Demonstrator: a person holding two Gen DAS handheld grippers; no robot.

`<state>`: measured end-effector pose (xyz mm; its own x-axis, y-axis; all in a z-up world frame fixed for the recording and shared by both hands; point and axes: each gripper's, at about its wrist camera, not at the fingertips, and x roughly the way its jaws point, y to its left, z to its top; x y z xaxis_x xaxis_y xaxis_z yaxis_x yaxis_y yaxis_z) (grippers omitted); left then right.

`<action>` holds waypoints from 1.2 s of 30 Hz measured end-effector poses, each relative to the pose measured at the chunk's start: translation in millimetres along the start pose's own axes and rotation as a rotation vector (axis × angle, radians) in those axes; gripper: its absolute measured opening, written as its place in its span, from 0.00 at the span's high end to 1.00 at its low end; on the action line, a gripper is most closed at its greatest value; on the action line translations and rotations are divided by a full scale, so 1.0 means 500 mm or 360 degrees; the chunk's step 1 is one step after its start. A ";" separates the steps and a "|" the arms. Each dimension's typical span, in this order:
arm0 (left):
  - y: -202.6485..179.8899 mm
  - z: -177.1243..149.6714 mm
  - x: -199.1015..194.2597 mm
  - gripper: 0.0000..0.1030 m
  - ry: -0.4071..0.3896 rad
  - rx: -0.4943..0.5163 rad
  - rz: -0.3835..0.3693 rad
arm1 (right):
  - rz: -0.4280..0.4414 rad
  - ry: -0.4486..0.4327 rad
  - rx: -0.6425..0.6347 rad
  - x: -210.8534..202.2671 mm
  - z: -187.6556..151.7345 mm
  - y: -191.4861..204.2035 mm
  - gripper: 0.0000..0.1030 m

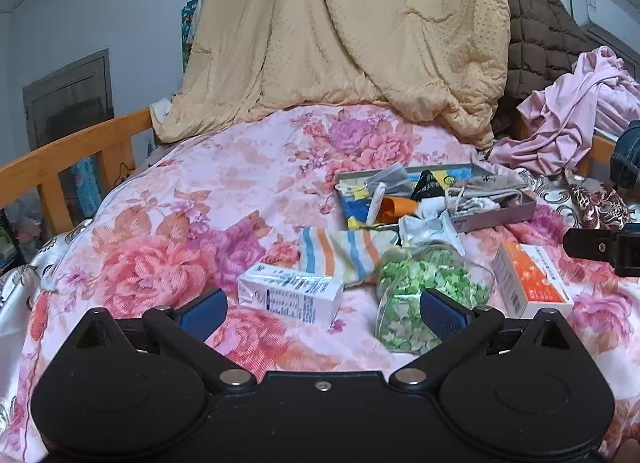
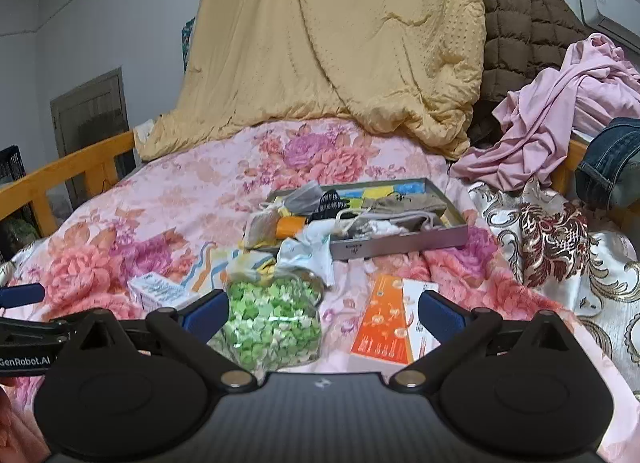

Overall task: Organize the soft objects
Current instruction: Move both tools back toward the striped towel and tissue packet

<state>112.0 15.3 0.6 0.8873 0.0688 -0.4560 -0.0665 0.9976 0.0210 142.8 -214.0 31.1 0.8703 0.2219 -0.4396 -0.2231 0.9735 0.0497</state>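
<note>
Both grippers, left (image 1: pixel 323 307) and right (image 2: pixel 323 307), wide apart and empty, with the striped cloth sock (image 1: pixel 342 259) mid-bed beside the grey tray's (image 1: pixel 496 215) near edge, straight ahead of the left, long axis crosswise.

A striped sock (image 1: pixel 344 255) in blue, orange and cream lies flat on the bed, just before the grey tray (image 1: pixel 496 215). The tray holds crumpled soft things: beige socks (image 1: pixel 496 183), a grey mask (image 1: pixel 394 177), and a white cloth (image 1: pixel 478 203).
</note>
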 end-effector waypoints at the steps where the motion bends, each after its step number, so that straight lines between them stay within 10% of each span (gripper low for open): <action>1: 0.000 -0.001 -0.002 0.01 0.0003 -0.0002 0.0003 | 0.0001 0.0010 -0.0004 0.000 -0.002 0.001 0.00; 36: 0.023 -0.007 0.018 0.01 0.0127 -0.0098 0.0189 | 0.0048 0.0102 -0.0122 0.020 -0.025 0.038 0.00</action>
<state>117.5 27.2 -6.3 0.8326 0.1825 -0.5229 -0.1989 0.9797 0.0253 141.7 -193.7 16.7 0.8335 0.2446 -0.4954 -0.2837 0.9589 -0.0040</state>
